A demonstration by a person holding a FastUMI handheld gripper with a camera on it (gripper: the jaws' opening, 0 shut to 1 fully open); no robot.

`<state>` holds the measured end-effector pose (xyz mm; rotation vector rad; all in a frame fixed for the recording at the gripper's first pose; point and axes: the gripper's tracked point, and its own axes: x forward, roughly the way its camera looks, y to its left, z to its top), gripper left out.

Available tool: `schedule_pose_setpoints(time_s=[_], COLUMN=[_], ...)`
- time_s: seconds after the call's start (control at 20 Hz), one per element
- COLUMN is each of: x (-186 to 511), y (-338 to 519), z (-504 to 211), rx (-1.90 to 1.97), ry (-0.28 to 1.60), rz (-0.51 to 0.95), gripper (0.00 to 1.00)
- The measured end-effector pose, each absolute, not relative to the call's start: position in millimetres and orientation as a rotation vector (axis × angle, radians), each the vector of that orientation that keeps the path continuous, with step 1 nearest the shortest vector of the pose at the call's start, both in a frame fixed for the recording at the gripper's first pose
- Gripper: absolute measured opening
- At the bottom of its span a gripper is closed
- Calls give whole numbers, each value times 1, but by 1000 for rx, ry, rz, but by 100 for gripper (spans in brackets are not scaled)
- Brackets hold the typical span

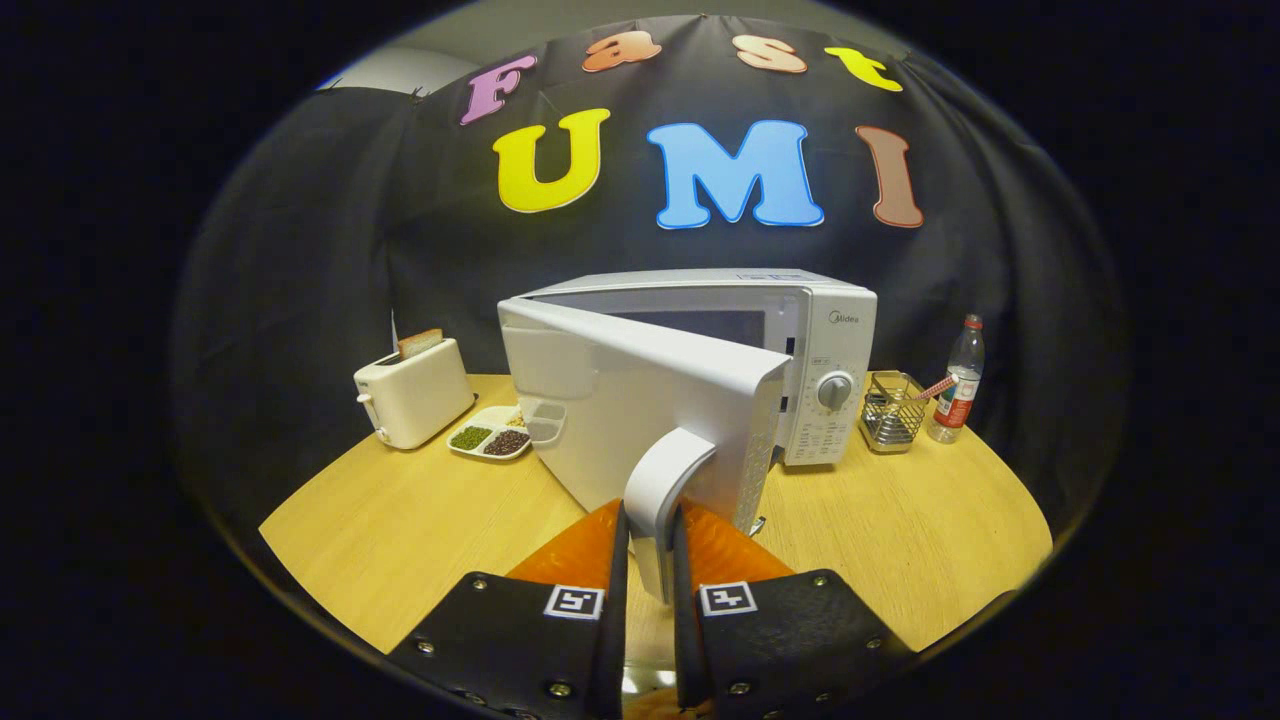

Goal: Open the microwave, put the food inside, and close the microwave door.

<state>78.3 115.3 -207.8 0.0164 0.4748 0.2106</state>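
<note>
Gripping the door handle (662, 490), the tool (650, 560) has both fingers (615, 570) pressed on its white bar, one on each side, jaws nearly together around it.

- Door (620, 410): swung partly out from the microwave (790, 350), hinged on the tool's left side, its free edge with the handle nearest the tool. Inner face turned away; the dark cavity opening shows beyond the door's top edge.
- Microwave: white, sits on the table (900, 540) just ahead of the tool. Control panel with a round dial (834, 390) on the right of the opening.
- Something orange (720, 550) lies low under the fingers, either side of the handle; cannot tell what it is.
- Ahead and left of the tool: cream toaster (412, 395) with a slice of bread (420, 343) standing in its slot. Just beside it, between toaster and door, a white divided dish (490, 432) with green and dark beans in separate compartments. The door hides part of the dish.
- Ahead and right, past the microwave: small wire basket (892, 410) with a pink-striped item sticking out, touching or nearly touching a clear bottle (960, 382) with a red cap and red label.
- Food for the task: cannot tell which item it is; nothing is visible inside the cavity from this angle.
</note>
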Motion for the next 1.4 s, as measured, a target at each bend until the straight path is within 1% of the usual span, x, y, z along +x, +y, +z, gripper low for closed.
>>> schedule_pose_setpoints(time_s=[0.5,0.9,1.1,1.3,1.4], x=[22,-6,-15,-25,-35], y=[189,243,263,284,301], z=[-205,-209,-211,-213,-211], rx=[0,50,38,20,30], ry=[464,471,474,491,505], rz=[278,271,291,346,426], gripper=[21,21,22,22,24])
